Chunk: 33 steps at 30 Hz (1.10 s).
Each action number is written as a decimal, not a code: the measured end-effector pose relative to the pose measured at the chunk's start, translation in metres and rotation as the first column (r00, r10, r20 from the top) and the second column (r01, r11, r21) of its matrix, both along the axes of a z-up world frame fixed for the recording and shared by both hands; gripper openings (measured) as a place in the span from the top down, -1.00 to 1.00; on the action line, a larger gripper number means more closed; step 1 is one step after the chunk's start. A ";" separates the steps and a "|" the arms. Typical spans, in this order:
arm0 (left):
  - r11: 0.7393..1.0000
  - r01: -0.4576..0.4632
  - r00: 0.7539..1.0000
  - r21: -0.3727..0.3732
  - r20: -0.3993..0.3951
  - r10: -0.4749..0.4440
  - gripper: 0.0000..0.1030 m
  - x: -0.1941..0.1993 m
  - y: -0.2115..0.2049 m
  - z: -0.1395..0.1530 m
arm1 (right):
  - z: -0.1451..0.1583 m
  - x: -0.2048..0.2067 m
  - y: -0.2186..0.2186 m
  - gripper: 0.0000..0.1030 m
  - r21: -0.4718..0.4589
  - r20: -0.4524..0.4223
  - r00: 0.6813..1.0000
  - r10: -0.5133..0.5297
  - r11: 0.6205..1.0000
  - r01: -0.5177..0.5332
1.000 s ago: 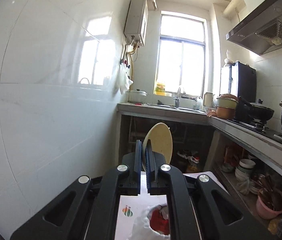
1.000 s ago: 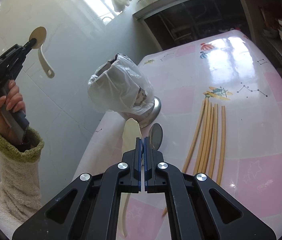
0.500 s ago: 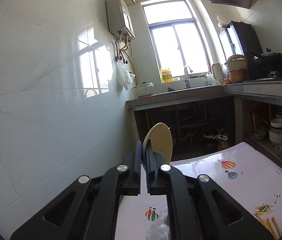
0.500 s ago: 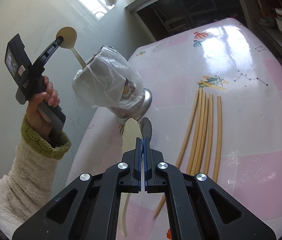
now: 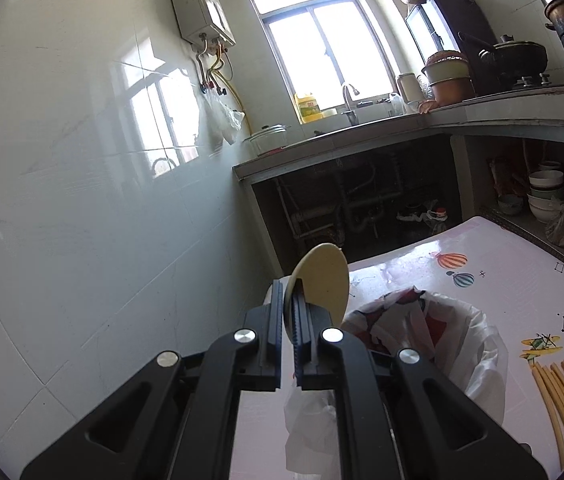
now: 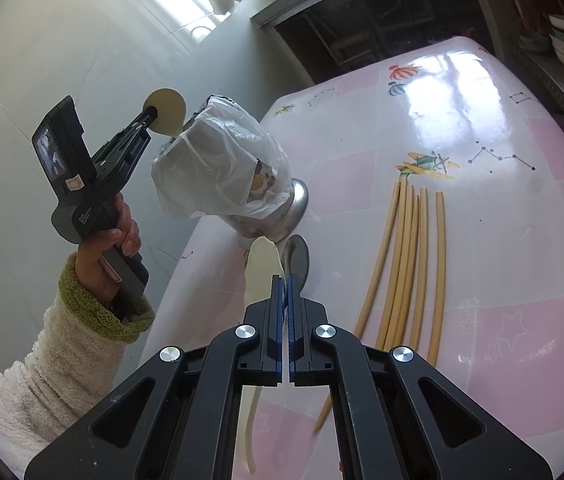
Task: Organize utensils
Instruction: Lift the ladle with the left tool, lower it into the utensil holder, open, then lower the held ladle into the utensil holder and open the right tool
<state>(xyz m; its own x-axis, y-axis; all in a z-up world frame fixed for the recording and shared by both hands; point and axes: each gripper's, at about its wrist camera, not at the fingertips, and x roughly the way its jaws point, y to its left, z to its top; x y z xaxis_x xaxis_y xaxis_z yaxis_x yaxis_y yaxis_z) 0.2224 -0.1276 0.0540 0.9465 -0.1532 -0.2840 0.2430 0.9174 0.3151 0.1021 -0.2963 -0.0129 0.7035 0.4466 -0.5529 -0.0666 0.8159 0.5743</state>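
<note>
My left gripper (image 5: 292, 304) is shut on the round bowl of a cream spoon (image 5: 324, 280). It hangs just above the mouth of a utensil holder lined with a white plastic bag (image 5: 442, 340). In the right wrist view this left gripper (image 6: 150, 114) holds the cream spoon (image 6: 166, 110) at the bag-lined holder's (image 6: 218, 168) rim, and the spoon's handle is hidden behind the bag. My right gripper (image 6: 285, 284) is shut and holds nothing. It hovers over a second cream spoon (image 6: 262, 264) and a metal spoon (image 6: 296, 256) that lie on the table. Several yellow chopsticks (image 6: 410, 260) lie side by side to the right.
The table has a glossy pink patterned cloth (image 6: 482, 140) and stands against a white tiled wall (image 5: 102, 200). A person's hand in a fleecy sleeve (image 6: 82, 340) carries the left gripper. Beyond the table are a counter with pots (image 5: 502, 80) and a shelf of bowls (image 5: 546, 188).
The left gripper has come down with the cream spoon from high by the wall to the holder's mouth, and its handle has gone behind the bag. The right gripper has stayed in place.
</note>
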 end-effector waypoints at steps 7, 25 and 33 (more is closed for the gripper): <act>1.000 0.012 0.987 0.017 -0.159 -0.009 0.86 0.000 0.004 -0.003 | 0.009 -0.014 -0.002 0.99 -0.009 0.023 1.000 -0.017 1.000 0.017; 0.951 0.047 0.949 -0.306 -0.284 -0.138 -0.63 -0.035 0.064 0.050 | 0.078 -0.016 -0.008 0.99 -0.045 0.176 0.983 -0.047 0.997 0.056; 0.926 0.008 0.964 -0.376 -0.244 -0.107 -0.72 -0.064 0.098 0.047 | 0.170 0.041 0.006 0.99 -0.044 0.417 0.909 -0.005 0.999 0.025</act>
<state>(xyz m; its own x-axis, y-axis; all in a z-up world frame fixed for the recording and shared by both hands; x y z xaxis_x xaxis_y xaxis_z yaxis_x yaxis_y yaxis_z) 0.1585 -0.0297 0.1010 0.8354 -0.3458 -0.4273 0.3253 0.9376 -0.1228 0.1432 -0.2904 0.1575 0.8808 0.4151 -0.2277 -0.2793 0.8440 0.4579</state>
